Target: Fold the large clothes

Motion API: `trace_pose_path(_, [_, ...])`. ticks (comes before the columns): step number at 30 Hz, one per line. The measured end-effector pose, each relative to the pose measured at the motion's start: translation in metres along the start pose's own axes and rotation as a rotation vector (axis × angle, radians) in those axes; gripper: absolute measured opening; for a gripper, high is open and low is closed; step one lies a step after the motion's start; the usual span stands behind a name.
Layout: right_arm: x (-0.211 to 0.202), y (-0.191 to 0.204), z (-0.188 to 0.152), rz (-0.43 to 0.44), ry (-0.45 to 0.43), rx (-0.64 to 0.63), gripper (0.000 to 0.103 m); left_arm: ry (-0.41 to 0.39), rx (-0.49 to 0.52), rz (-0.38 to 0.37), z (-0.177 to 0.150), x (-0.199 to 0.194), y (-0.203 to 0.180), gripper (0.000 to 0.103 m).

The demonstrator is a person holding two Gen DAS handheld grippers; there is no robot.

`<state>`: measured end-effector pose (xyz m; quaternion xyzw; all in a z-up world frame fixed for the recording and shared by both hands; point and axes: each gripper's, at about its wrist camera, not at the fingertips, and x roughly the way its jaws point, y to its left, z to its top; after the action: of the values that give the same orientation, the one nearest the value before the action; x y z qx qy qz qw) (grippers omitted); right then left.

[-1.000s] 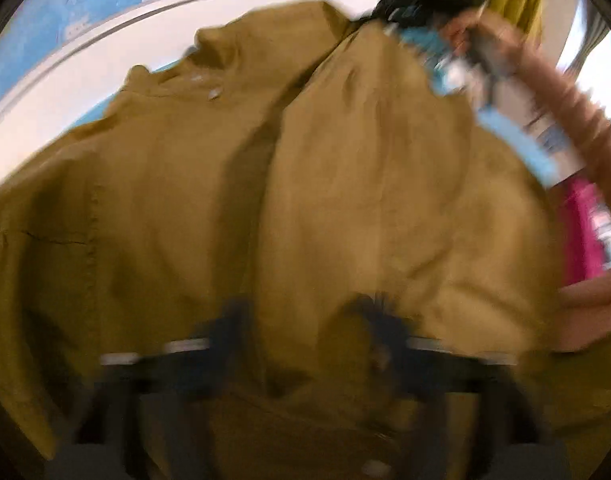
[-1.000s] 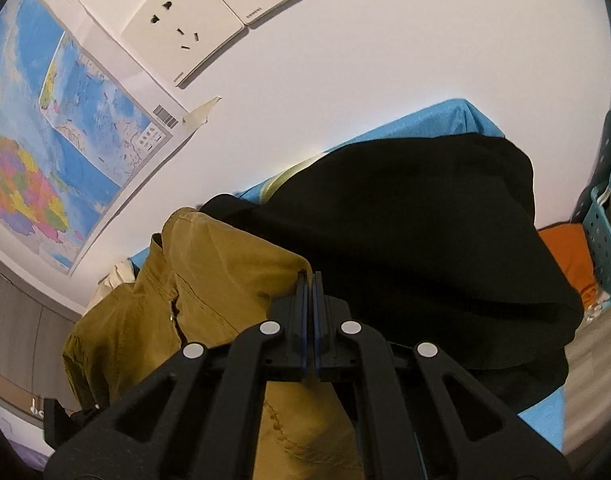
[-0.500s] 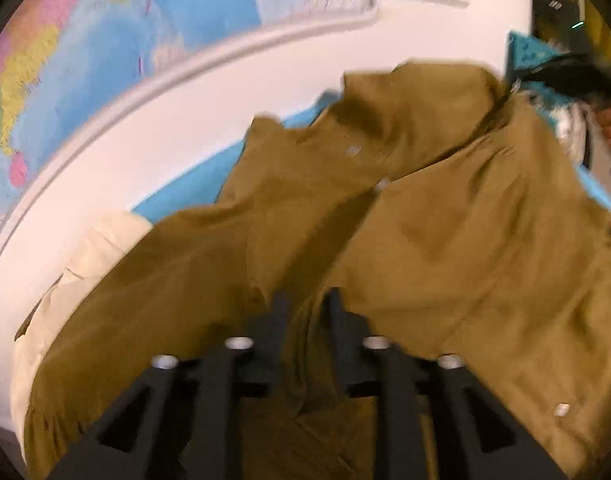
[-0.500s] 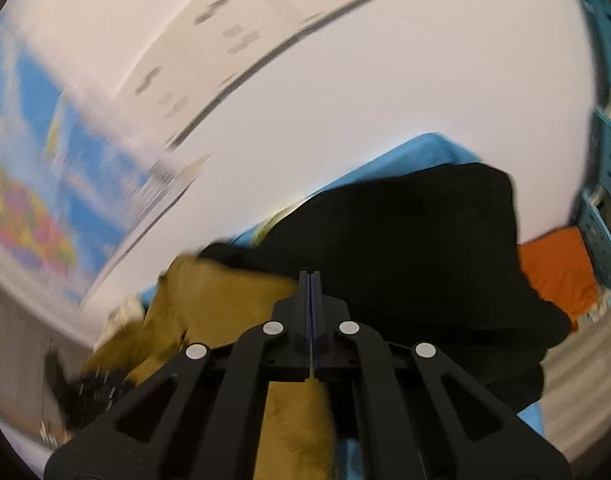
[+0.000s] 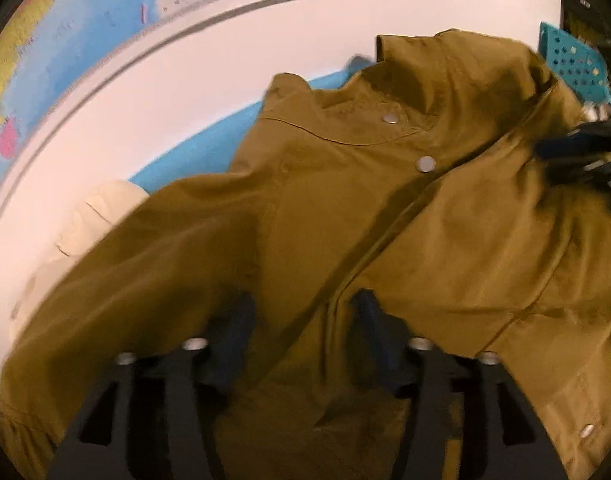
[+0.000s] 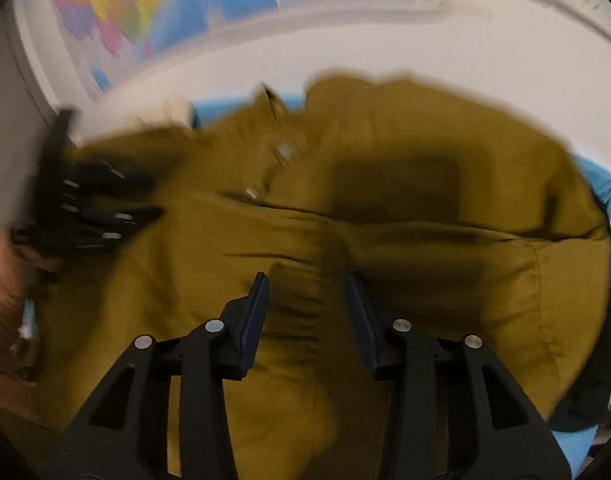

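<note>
A large mustard-brown jacket (image 5: 345, 220) with metal snaps lies spread face-up over a blue surface (image 5: 193, 152), collar toward the wall. It also fills the right wrist view (image 6: 385, 208). My left gripper (image 5: 305, 320) is open just above the jacket's front, fingers either side of the placket. My right gripper (image 6: 307, 300) is open and empty just above the jacket's upper body. The right gripper shows at the right edge of the left wrist view (image 5: 581, 156); the left gripper shows blurred in the right wrist view (image 6: 85, 204).
A cream garment (image 5: 93, 216) lies beside the jacket at the left. A black garment (image 6: 609, 320) is at the right, mostly under the jacket. A map (image 5: 105, 8) hangs on the white wall close behind. A teal perforated crate (image 5: 573, 64) stands at the right.
Both grippers have opened; the right one was shut a second ago. The right wrist view has swung from the black garment to above the jacket. The jacket now lies flatter, collar up.
</note>
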<state>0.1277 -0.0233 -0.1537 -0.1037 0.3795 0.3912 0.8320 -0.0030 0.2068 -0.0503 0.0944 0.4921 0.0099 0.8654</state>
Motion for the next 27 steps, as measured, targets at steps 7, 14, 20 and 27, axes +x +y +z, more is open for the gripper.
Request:
trace_pose_path(7, [-0.026, 0.009, 0.001, 0.052, -0.076, 0.033, 0.047, -0.184, 0.031, -0.064, -0.027, -0.079, 0.015, 0.073])
trace_pose_path(14, [-0.022, 0.070, 0.003, 0.177, -0.081, -0.087, 0.052, -0.105, 0.132, -0.102, -0.070, -0.074, 0.005, 0.074])
trace_pose_path(20, [-0.001, 0.101, -0.010, 0.198, -0.016, -0.132, 0.052, -0.099, 0.134, 0.028, -0.065, -0.048, 0.005, 0.019])
trace_pose_path(27, [-0.009, 0.111, -0.004, 0.209, -0.110, -0.078, 0.051, -0.168, 0.093, 0.073, -0.036, -0.051, 0.018, 0.014])
